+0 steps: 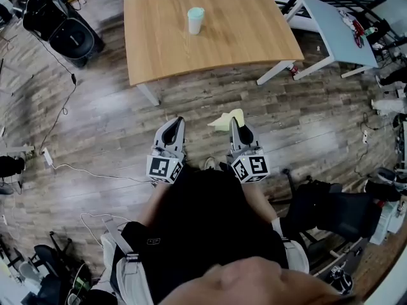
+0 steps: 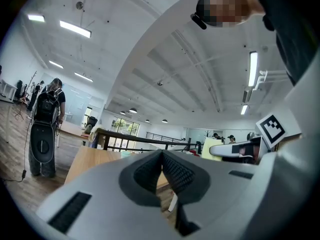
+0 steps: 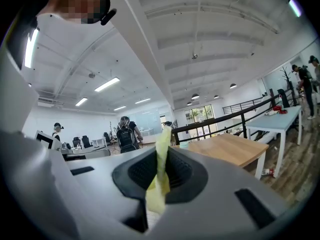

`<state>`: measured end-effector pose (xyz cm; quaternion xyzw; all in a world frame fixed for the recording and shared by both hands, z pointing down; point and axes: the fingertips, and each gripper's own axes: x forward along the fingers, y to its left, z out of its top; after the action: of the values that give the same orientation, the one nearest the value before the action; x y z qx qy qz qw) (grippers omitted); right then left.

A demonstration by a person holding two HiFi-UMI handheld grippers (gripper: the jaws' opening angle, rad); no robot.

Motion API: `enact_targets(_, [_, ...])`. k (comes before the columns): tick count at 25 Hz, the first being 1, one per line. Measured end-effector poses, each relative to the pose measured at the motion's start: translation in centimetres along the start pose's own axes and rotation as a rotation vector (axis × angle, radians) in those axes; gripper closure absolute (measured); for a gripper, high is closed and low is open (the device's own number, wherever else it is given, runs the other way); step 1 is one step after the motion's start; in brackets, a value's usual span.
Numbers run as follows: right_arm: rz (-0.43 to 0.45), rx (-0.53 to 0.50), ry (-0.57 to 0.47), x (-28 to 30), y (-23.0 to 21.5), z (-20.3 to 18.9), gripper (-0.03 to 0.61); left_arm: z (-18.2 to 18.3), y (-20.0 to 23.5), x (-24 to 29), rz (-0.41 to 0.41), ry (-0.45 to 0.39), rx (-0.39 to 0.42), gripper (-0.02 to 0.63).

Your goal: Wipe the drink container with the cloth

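Observation:
A pale cup with a mint-green lid [image 1: 195, 20] stands on the wooden table [image 1: 241, 37], far ahead of both grippers. My right gripper [image 1: 234, 123] is shut on a yellow cloth [image 1: 226, 120], which sticks out beyond its tips; in the right gripper view the cloth [image 3: 161, 171] hangs pinched between the dark pads. My left gripper [image 1: 176, 123] is held beside it over the floor, shut with nothing between its pads [image 2: 172, 171]. The cup's lid [image 3: 184, 145] barely shows above the table edge.
A black wheeled bag [image 1: 63, 27] stands left of the table. A light blue table [image 1: 340, 27] with small items sits at the right. Cables [image 1: 63, 107] run across the wooden floor. A dark chair [image 1: 331, 211] is close at my right.

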<state>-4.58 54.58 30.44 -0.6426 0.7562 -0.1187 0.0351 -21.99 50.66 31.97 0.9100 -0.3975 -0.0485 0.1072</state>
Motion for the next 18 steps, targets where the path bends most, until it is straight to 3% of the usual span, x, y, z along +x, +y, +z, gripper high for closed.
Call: enact_targets(18, [-0.093,0.011,-0.035,4.1,3.7,-0.7,0.535,0.7,5.4,0.2,-0.119,0.027,-0.008,0.591])
